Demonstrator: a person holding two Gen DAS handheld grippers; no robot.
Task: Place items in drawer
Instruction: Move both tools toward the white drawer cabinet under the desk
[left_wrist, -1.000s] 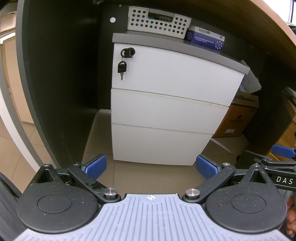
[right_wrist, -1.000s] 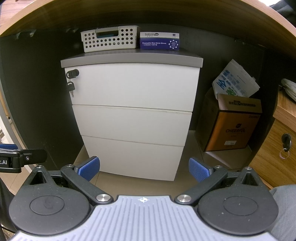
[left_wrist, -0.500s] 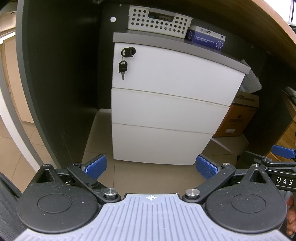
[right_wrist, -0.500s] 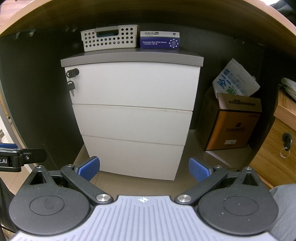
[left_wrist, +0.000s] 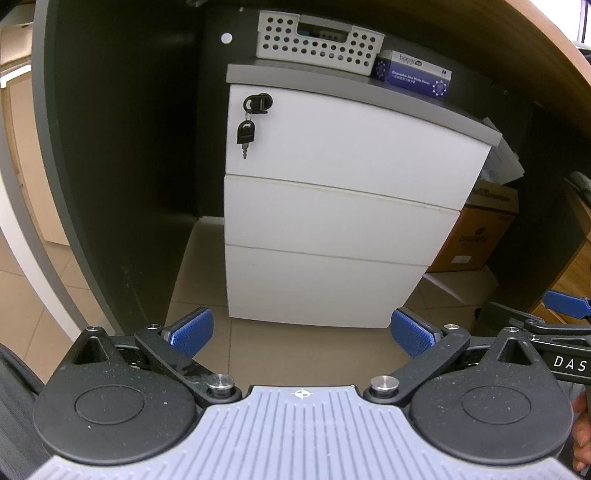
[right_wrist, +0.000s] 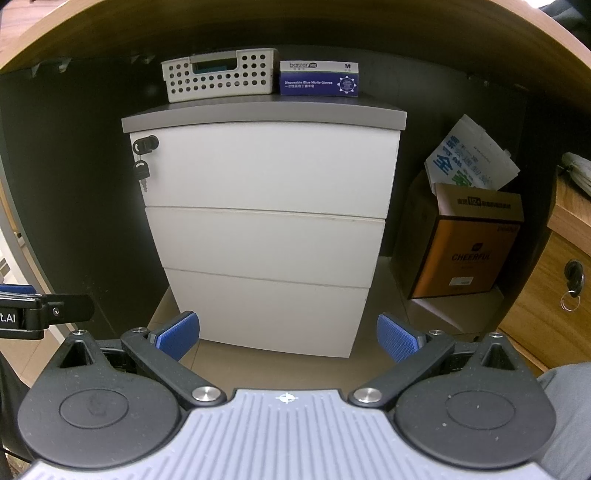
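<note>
Seen from the left tongs (left_wrist: 302, 332), the white drawer cabinet (left_wrist: 343, 206) stands at about 12 o'clock, a little turned, so its lock side is nearer. All three drawer fronts are shut. A key (left_wrist: 245, 133) hangs from the lock at 11 o'clock on the top drawer. On the grey top sit the items, well apart from both tongs – a perforated white basket (left_wrist: 317, 44) and, touching it on the right, a blue glove box (left_wrist: 413, 74).

The left tongs are spread wide and hold nothing; both blue pads show with only floor between them.

From the right tongs (right_wrist: 288, 338) the cabinet (right_wrist: 266, 229) lies squarely at 12 o'clock, the basket (right_wrist: 219, 75) at 11 and the glove box (right_wrist: 319, 78) at 12. Both lie with the long side across the view. These tongs are also wide apart and empty.

I judge the two about equally near – the right one faces the fronts more directly. A drawer must be pulled out first, and no handle is visible on the fronts.
</note>
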